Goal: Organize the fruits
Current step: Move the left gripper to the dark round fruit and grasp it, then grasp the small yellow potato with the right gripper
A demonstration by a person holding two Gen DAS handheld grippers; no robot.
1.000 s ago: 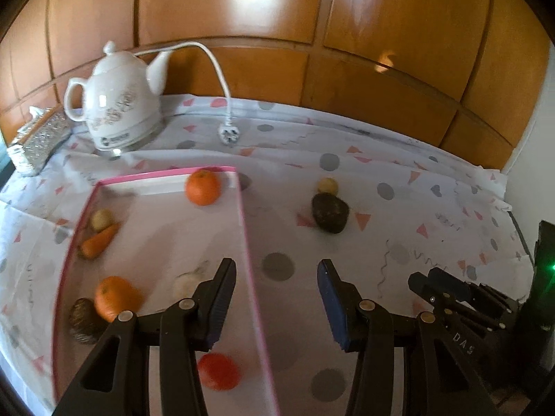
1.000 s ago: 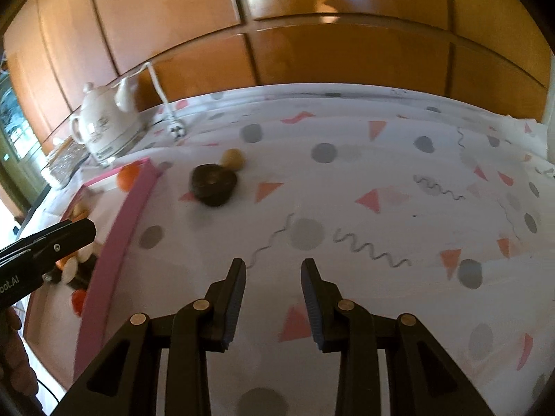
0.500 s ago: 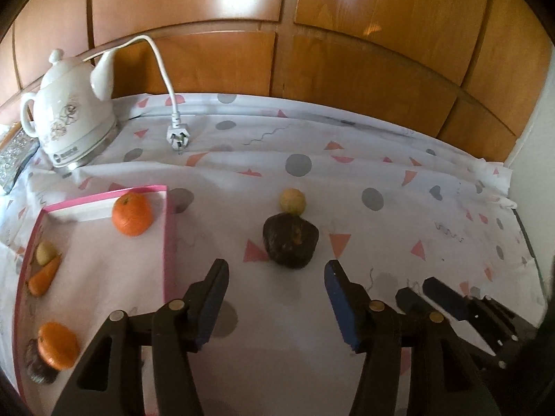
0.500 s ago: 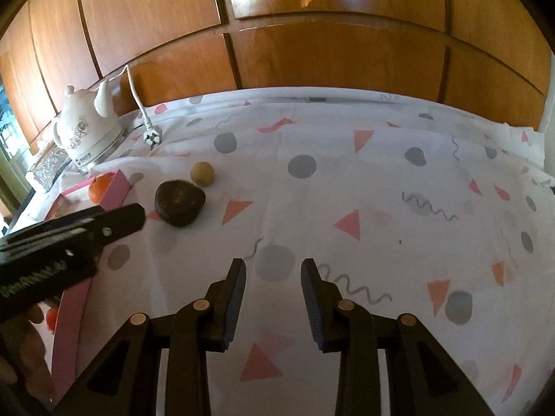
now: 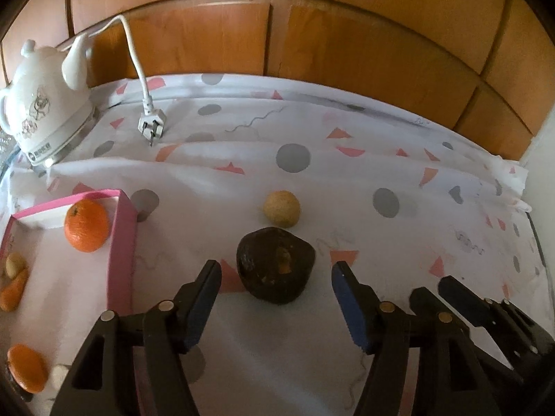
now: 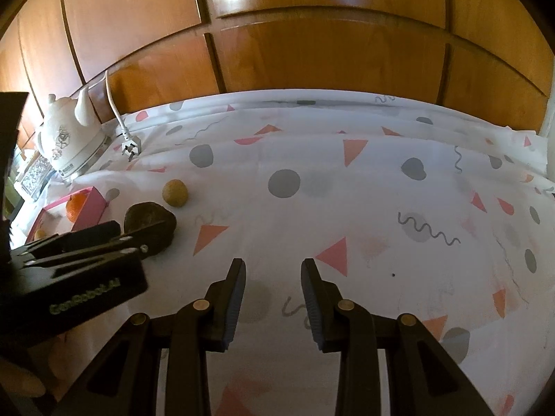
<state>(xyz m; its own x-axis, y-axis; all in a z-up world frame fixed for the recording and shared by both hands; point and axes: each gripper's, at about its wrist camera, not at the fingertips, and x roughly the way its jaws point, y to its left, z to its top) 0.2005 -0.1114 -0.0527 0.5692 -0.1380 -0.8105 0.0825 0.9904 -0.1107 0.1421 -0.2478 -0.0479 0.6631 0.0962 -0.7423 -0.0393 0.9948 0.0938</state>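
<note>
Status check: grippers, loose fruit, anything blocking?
Left gripper opening, nearing dark fruit. Right gripper empty, jaws narrow. Small tan fruit just behind; path clear.

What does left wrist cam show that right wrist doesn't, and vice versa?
Left wrist only: the carrot and a second orange low in the pink tray.
Right wrist only: the glittery box beside the kettle, and the left gripper's body from the side.
Both: the dark fruit, the small tan fruit, the plug, the top orange, and the left gripper's jaws opening around nothing.
</note>
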